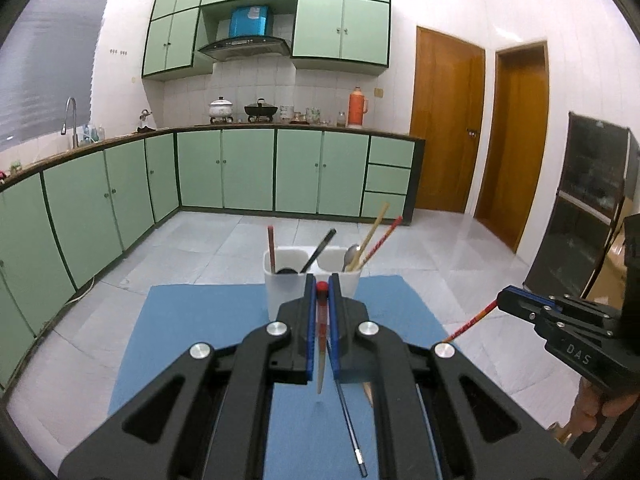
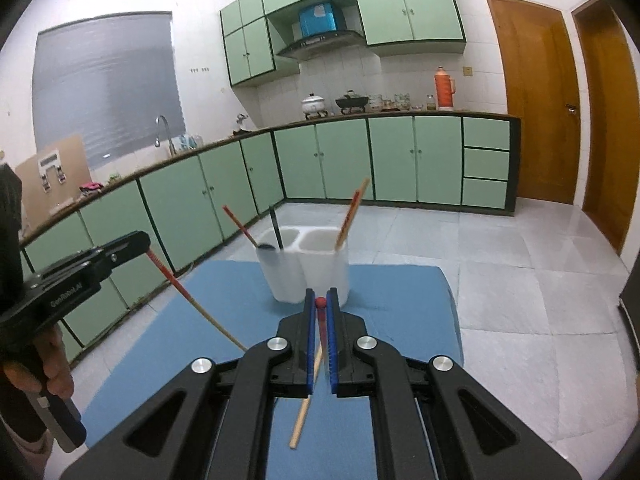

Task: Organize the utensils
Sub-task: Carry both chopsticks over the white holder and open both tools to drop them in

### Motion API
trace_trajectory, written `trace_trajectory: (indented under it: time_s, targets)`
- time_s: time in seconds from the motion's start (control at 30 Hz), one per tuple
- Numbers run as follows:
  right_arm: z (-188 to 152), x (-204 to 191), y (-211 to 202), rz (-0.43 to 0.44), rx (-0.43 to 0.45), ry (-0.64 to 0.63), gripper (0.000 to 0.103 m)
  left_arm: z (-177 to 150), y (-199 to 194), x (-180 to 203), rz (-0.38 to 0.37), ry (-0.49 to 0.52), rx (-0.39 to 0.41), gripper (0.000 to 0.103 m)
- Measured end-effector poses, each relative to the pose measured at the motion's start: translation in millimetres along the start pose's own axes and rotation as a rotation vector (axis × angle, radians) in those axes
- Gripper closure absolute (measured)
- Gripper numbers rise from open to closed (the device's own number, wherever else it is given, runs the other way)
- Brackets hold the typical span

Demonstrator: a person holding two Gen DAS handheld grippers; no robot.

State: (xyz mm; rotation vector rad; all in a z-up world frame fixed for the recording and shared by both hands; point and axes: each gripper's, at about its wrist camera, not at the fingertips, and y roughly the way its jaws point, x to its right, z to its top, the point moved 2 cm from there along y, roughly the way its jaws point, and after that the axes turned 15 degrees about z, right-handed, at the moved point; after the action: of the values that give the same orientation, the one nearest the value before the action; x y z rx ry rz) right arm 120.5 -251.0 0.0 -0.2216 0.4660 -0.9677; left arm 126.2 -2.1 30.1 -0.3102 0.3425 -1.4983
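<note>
A white two-compartment utensil holder (image 1: 286,284) (image 2: 320,272) stands at the far edge of a blue mat (image 1: 192,340) (image 2: 400,312). It holds a few chopsticks and spoons. My left gripper (image 1: 322,286) is shut on a red-topped chopstick (image 1: 321,344), held above the mat just short of the holder. My right gripper (image 2: 320,300) is shut on another red-topped chopstick (image 2: 308,396), also above the mat near the holder. The left gripper and its chopstick (image 2: 192,300) show at the left of the right wrist view. A dark utensil (image 1: 350,428) lies on the mat under the left gripper.
The mat covers a table above a grey tiled floor (image 1: 200,248). Green cabinets (image 1: 248,172) run along the left and far walls. Wooden doors (image 1: 444,120) stand at the right. A dark glass cabinet (image 1: 588,200) is at the far right.
</note>
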Motion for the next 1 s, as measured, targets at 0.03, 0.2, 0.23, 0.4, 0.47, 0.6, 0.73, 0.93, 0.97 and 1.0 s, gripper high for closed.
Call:
trace_trajectory:
  time_s: [0.03,0.2,0.23,0.4,0.47,0.6,0.73,0.93,0.97,1.0]
  targets:
    - [2,-1,1,0.003,0.001,-0.003,0.098,2,0,-1,-0.002,-0.005,0.002,0.098]
    - [13,-4,2,0.008,0.004,-0.033,0.098,14,1,-5,0.0,-0.017,0.023,0.098]
    - [15,-5,1,0.009,0.007,-0.039,0.098,16,0,-7,-0.001,-0.018,0.028,0.098]
    - [32,-11,-1,0.022,0.034,-0.063,0.098,31,-4,-12,0.004,-0.026,0.075,0.098]
    - [42,-12,-2,0.024,0.051,-0.074,0.098,40,-7,-11,0.013,-0.03,0.098,0.098]
    - [63,-18,-1,0.034,0.099,-0.092,0.098,59,-9,-14,0.029,-0.054,0.152,0.098]
    - [86,-20,5,0.045,0.134,-0.101,0.098,78,-8,-16,0.034,-0.078,0.197,0.098]
    - [128,-18,18,0.062,0.192,-0.111,0.098,105,0,-13,0.033,-0.102,0.254,0.098]
    - [135,-18,21,0.06,0.198,-0.117,0.098,111,3,-11,0.033,-0.103,0.265,0.098]
    - [143,-18,25,0.056,0.206,-0.125,0.098,115,5,-11,0.032,-0.106,0.272,0.098]
